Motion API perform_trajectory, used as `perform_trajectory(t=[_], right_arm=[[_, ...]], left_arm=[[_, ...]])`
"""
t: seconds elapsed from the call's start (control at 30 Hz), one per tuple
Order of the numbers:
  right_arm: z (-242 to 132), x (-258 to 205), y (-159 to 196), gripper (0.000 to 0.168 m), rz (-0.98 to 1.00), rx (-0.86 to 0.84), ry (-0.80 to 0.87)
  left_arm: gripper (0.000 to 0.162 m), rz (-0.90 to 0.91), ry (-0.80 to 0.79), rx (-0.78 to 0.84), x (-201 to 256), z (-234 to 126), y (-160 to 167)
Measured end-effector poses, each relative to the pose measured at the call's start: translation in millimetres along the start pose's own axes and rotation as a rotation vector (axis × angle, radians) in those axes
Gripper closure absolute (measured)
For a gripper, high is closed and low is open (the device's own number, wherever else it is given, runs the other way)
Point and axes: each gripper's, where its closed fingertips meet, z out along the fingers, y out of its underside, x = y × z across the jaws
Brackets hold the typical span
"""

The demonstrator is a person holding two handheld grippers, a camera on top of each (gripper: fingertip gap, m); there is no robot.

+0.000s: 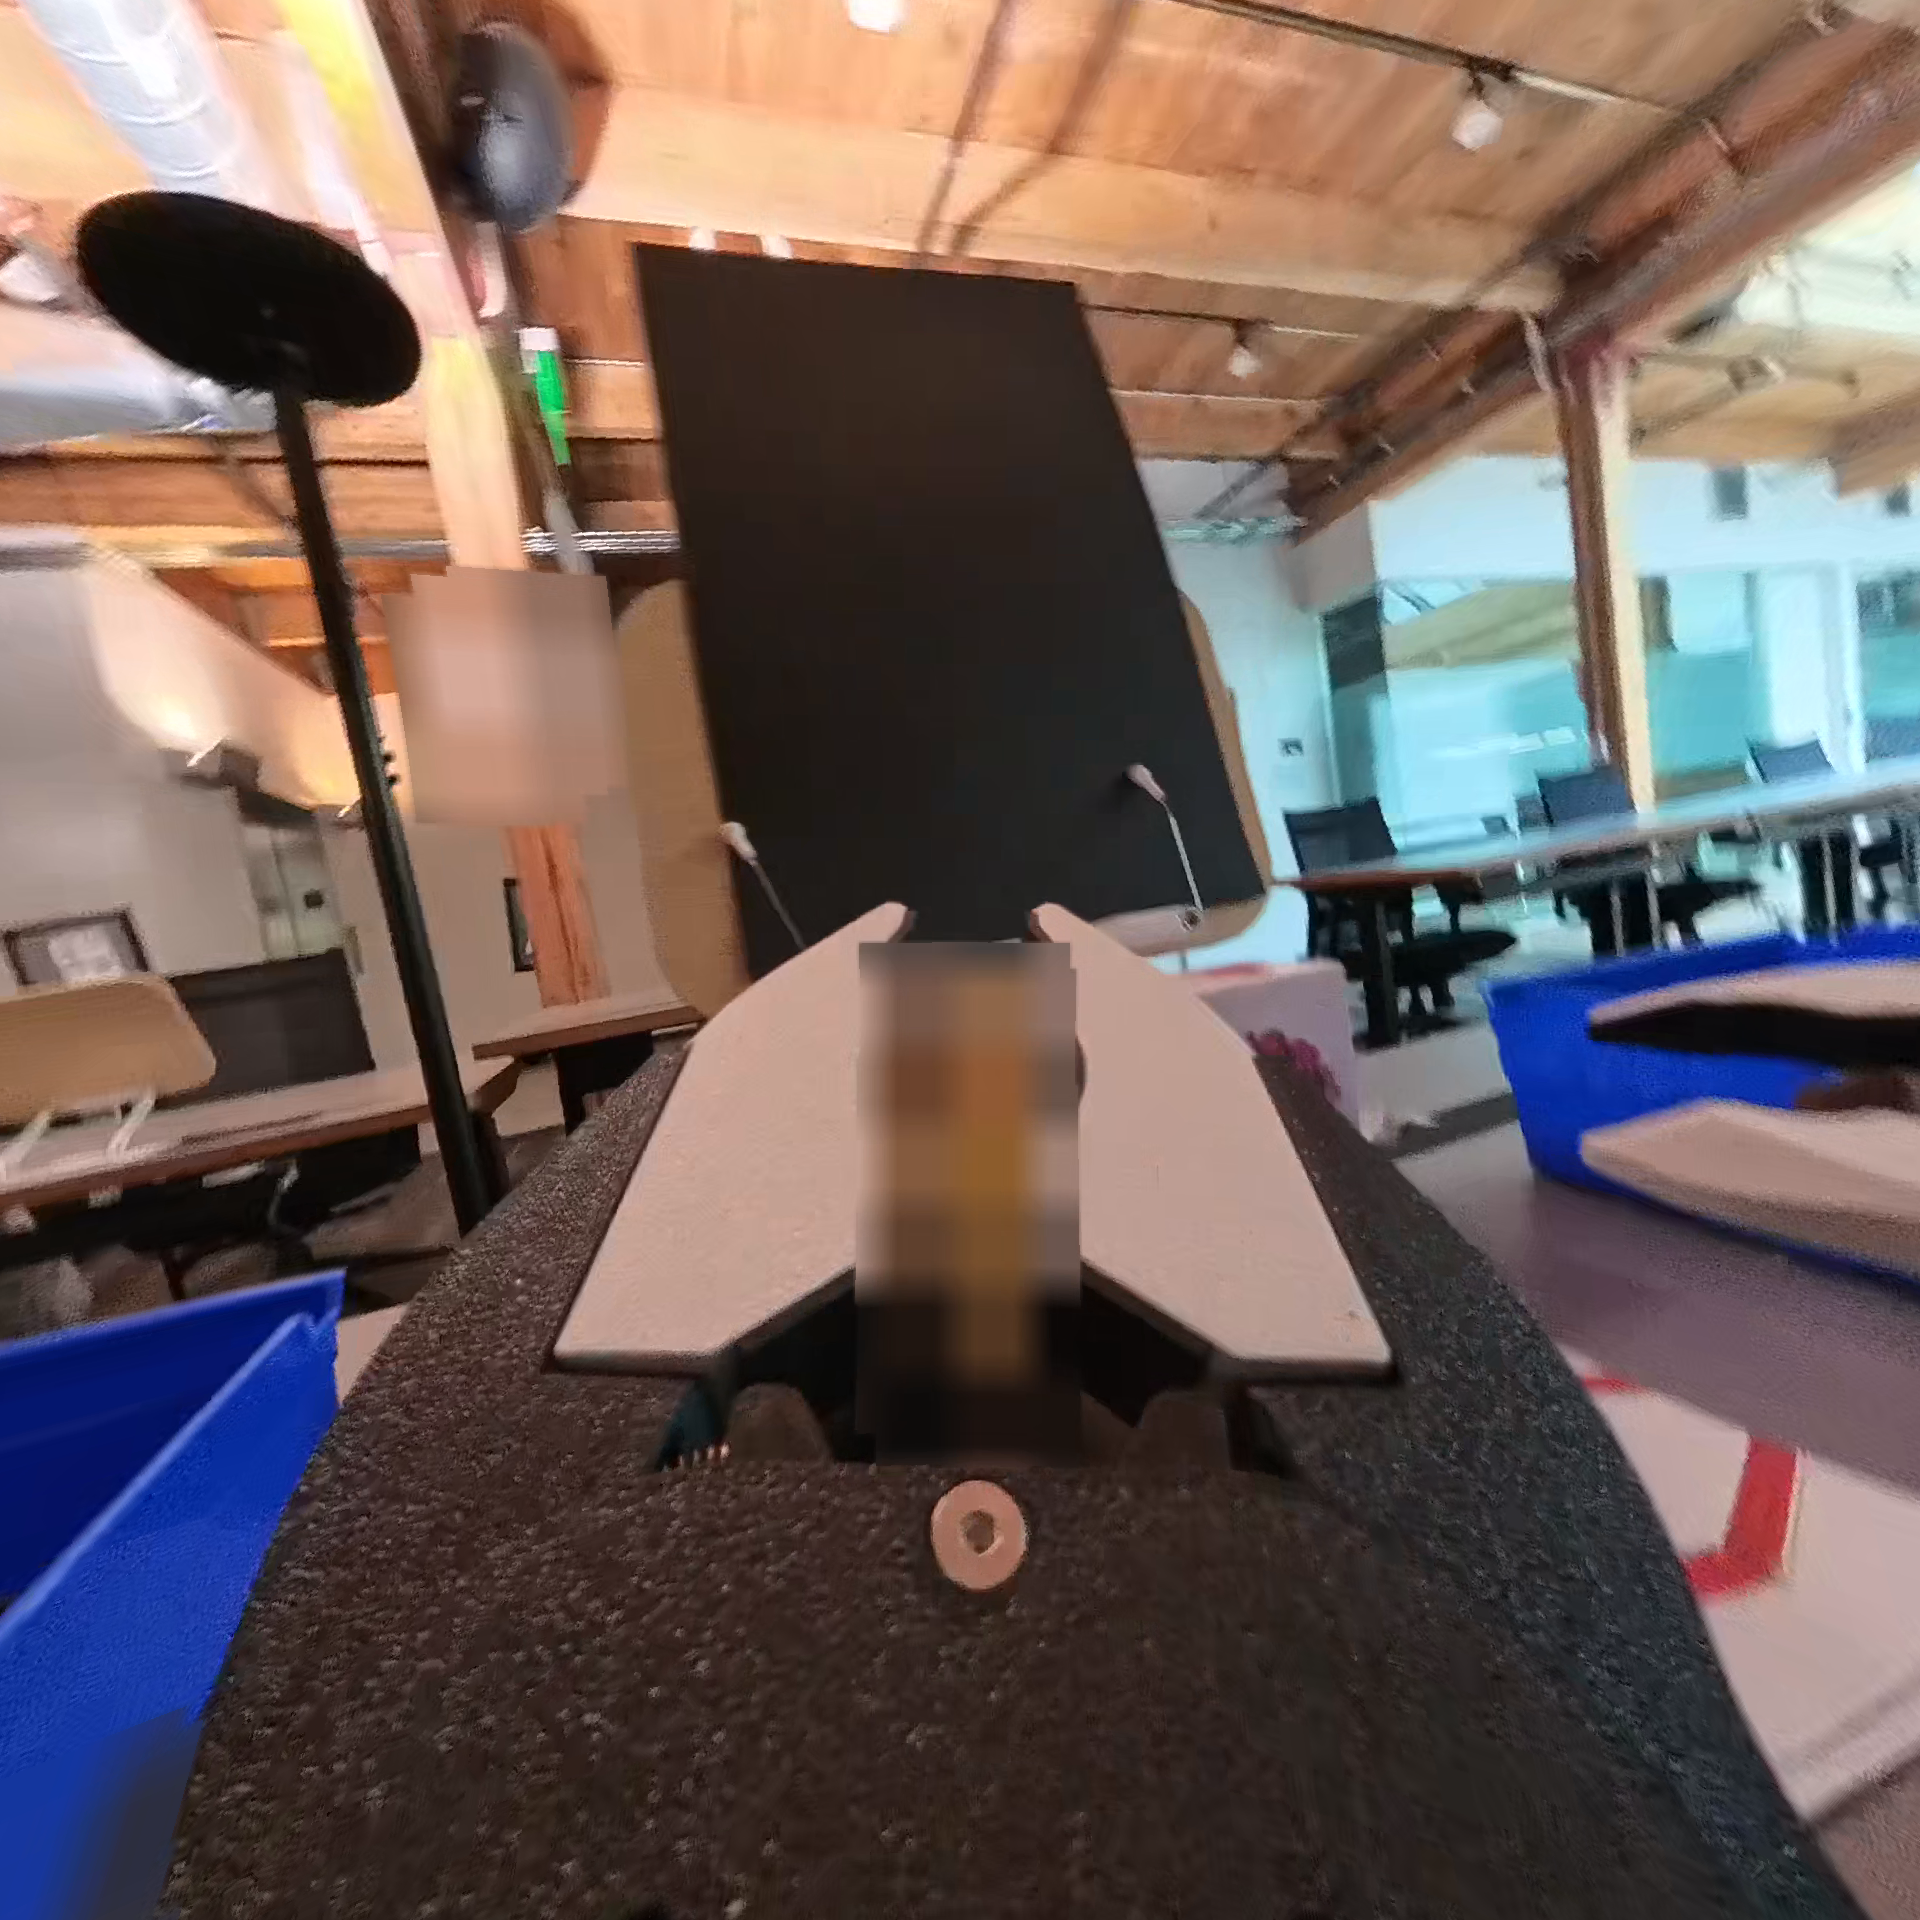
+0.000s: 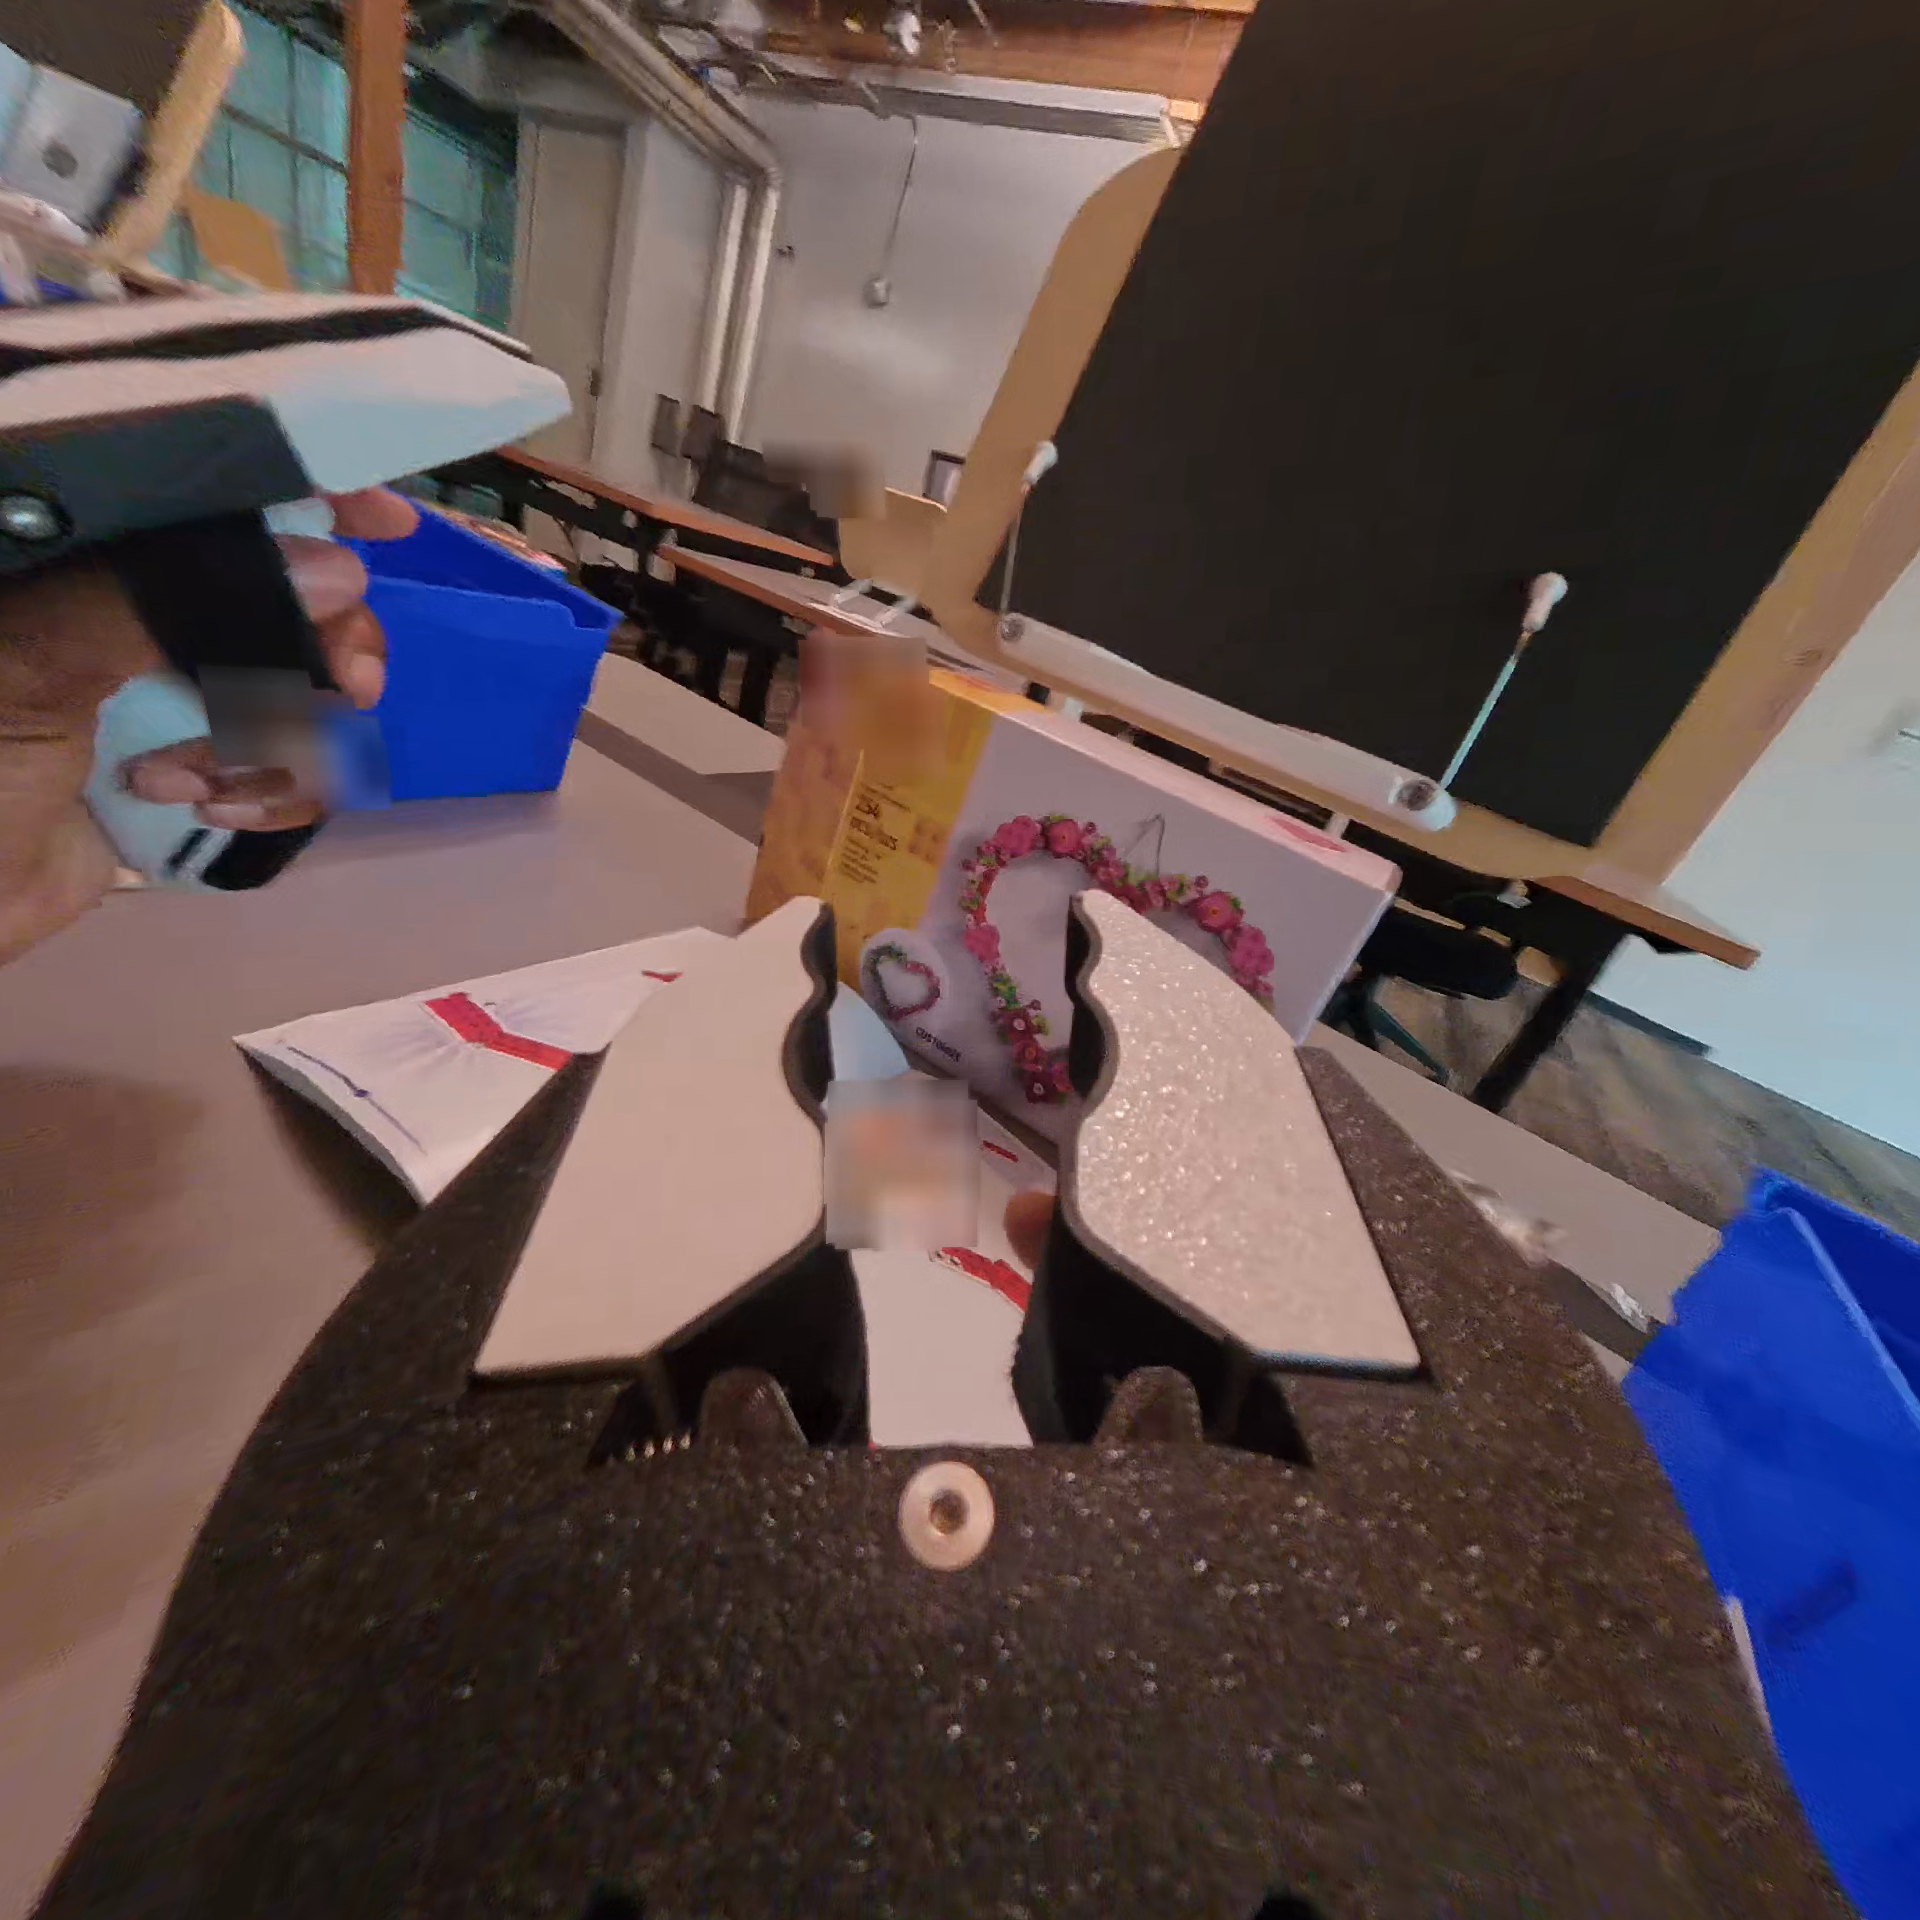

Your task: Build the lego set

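Left tool point(image 1: 971, 914) raised, pointing up toward the black board point(image 1: 914, 582) and ceiling; tips nearly together, something yellowish between the fingers sits under a mosaic patch, so cannot tell whether it pinches anything. Blue bin point(image 2: 488, 665) on the table point(image 2: 208, 1039) behind the person's hand point(image 2: 62, 717) gripping that tool. Instruction booklet point(image 2: 436, 1049) lies flat on the table, partly under the right tool point(image 2: 951, 925), which hovers low with fingers spread and empty, aimed at the lego set box point(image 2: 1143, 831) standing upright just beyond. Another blue bin point(image 2: 1808, 1455) far right. No loose bricks visible. Judgement: still setup; next move calls for getting pieces out of the box or bins.
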Motion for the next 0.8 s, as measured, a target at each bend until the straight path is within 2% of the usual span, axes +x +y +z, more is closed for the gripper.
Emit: perform_trajectory(t=[0.07,0.17,0.27,0.4,0.5,0.6,0.67,0.73,0.8], right_arm=[[2,4,12,0.133,-0.035,-0.066,0.074],[4,0,18,0.134,-0.117,-0.119,0.091],[3,-7,10,0.139,-0.224,-0.087,0.105],[7,-13,21,0.142,-0.348,-0.123,0.106],[8,-18,14,0.143,-0.306,-0.076,0.083],[8,-15,17,0.144,-0.308,-0.109,0.077],[9,-20,20,0.146,-0.213,-0.142,-0.014],[8,-27,31,0.151,-0.095,-0.216,-0.134],[4,-36,52,0.15,0.04,-0.388,-0.241]], left_arm=[[0.144,0.119,0.078,-0.013,16,-3,5],[0.15,0.038,0.106,-0.015,26,-4,4],[0.152,0.048,0.154,-0.038,43,-6,13],[0.153,0.03,0.174,-0.072,50,-5,23],[0.154,0.054,0.152,-0.07,41,-3,20],[0.153,0.122,0.124,-0.062,27,0,14],[0.152,0.148,0.107,-0.063,19,3,5],[0.151,0.071,0.104,-0.097,9,5,-7],[0.149,-0.024,0.144,-0.174,4,-4,-20]])
